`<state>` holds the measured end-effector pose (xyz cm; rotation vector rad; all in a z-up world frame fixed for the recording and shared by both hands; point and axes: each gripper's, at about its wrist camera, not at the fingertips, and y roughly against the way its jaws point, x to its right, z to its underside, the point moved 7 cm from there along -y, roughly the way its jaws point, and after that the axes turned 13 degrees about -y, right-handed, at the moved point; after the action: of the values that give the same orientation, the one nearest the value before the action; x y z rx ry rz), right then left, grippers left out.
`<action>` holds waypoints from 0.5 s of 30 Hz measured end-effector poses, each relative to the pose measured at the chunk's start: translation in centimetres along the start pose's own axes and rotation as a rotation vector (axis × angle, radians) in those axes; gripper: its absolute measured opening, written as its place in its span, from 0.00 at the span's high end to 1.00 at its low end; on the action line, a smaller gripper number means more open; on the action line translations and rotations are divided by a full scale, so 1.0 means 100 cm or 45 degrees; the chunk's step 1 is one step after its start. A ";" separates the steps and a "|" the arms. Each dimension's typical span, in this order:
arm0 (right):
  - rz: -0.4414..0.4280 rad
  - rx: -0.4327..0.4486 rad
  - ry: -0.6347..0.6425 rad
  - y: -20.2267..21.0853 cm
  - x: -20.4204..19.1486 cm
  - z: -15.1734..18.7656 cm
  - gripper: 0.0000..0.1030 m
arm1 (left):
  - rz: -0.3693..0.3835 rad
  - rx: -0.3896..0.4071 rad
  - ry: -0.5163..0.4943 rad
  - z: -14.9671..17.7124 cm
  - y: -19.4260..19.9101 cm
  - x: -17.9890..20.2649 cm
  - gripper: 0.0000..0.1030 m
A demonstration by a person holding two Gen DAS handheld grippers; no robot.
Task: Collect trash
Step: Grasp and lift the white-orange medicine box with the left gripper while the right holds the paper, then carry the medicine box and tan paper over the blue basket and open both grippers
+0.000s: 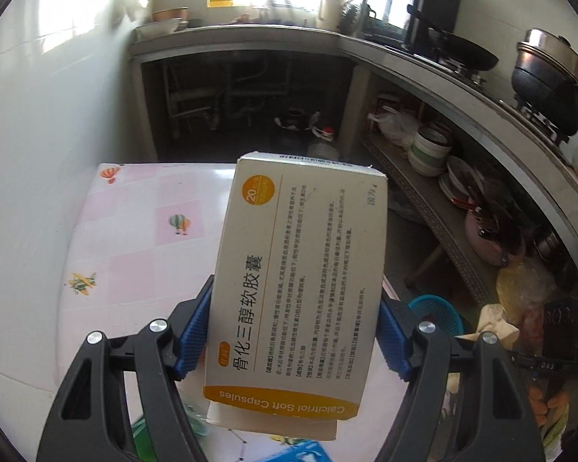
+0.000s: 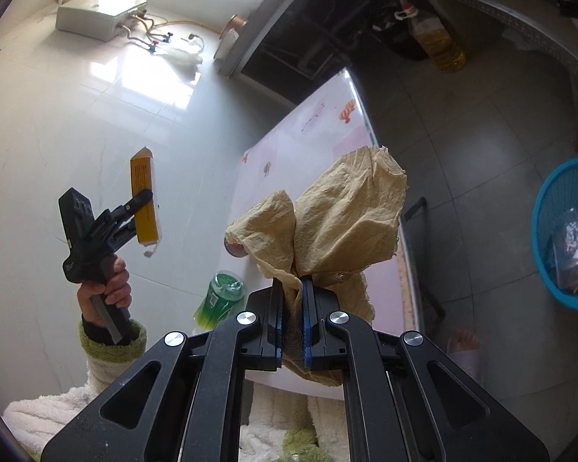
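Two pieces of trash held up, one per gripper.
Left gripper [image 1: 294, 331] is clamped across a medicine box [image 1: 300, 285] above the table [image 1: 135, 231]; right gripper [image 2: 292, 321] pinches a crumpled tissue [image 2: 339, 215]. The blue basket [image 2: 539, 231] sits on the floor off the table's right edge: I'd carry each over its mouth before letting go, tissue first since it is nearer.

Tabletop [image 2: 320, 123]: pink-and-white checked cover, balloon and plane prints. Green plastic bottle [image 2: 221, 300] lying on it by the near edge. Far end bare.
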<state>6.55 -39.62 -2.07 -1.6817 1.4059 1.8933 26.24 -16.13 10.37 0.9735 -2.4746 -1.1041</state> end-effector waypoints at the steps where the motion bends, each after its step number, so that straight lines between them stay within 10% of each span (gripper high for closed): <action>1: 0.011 0.025 -0.021 0.006 0.007 -0.001 0.94 | 0.035 -0.007 -0.018 -0.001 -0.007 0.017 0.30; 15: 0.217 0.340 -0.393 0.084 0.131 -0.002 0.94 | 0.424 -0.185 -0.285 0.006 -0.113 0.234 0.30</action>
<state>-3.34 -49.20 -9.27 -1.1262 1.6250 1.8520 13.91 -36.93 0.91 0.3951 -2.5574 -1.3106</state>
